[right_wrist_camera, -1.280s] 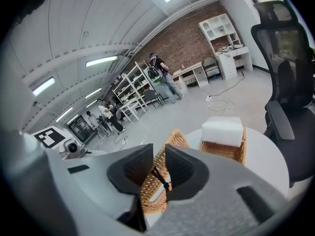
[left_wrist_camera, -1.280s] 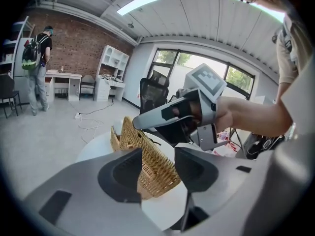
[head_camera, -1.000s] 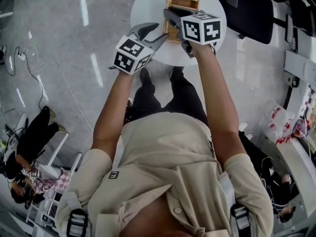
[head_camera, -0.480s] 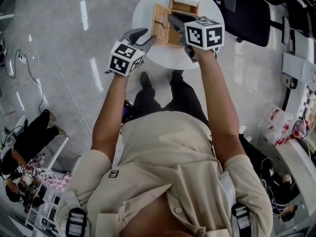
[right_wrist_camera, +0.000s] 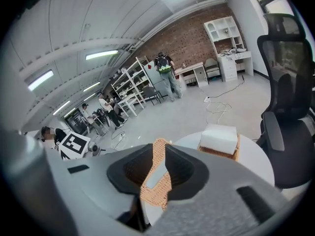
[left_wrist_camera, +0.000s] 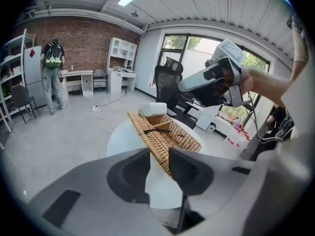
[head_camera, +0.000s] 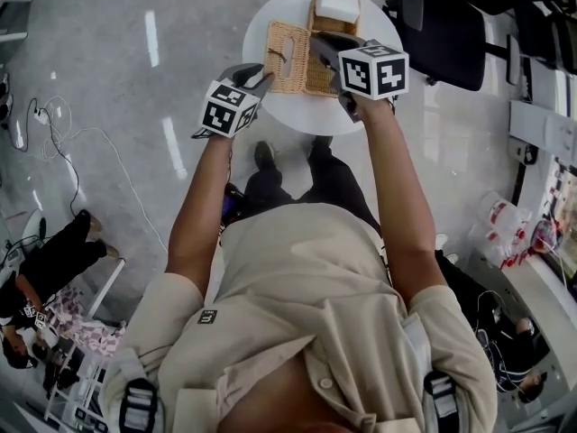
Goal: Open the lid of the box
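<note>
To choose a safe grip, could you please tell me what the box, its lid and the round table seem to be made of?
The box and its lid look like woven wicker or rattan, tan and matt; the plaited strands show plainly. The round table seems to have a smooth white top, perhaps laminate or painted board; the look leaves that open.

A round white table [head_camera: 297, 115] stood on a glossy grey floor [head_camera: 108, 52]; a black chair [head_camera: 446, 30] sat just beside it; cables [head_camera: 54, 120] trailed across the floor; one person [head_camera: 54, 260] sat well apart; another, wearing a backpack [left_wrist_camera: 51, 75], stood by a desk [left_wrist_camera: 76, 77] before a brick wall [left_wrist_camera: 83, 41].
</note>
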`<state>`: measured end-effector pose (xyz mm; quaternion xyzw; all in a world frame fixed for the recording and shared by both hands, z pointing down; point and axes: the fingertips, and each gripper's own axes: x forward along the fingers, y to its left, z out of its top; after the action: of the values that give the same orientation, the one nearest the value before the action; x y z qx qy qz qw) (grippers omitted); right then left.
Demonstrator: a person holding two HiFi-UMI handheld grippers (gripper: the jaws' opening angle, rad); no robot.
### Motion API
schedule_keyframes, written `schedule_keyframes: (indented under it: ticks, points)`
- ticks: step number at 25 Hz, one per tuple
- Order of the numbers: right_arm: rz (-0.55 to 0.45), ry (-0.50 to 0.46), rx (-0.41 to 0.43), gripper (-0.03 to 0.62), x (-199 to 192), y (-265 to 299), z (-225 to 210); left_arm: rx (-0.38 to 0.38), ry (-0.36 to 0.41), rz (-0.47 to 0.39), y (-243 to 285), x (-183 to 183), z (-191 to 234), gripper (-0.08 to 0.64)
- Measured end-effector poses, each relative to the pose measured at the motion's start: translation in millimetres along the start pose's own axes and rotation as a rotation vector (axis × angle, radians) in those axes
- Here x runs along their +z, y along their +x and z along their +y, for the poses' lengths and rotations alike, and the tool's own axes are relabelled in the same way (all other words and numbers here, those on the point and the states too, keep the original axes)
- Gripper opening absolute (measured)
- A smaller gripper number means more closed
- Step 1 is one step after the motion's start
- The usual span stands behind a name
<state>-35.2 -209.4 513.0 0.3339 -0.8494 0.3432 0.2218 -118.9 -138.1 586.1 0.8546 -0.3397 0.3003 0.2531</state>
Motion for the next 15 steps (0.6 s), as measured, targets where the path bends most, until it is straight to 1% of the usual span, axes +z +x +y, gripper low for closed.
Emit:
schedule_keyframes:
  ticks: [9, 15]
  points:
    - [-0.006, -0.012, -0.006, 0.065, 9, -11, 11, -0.003, 0.0, 0.022, -9, -4, 3, 0.107]
    - [-0.009, -0.023, -0.009, 0.063, 10, -18, 13, -0.004, 0.003, 0.003, -16, 2, 2, 0.103]
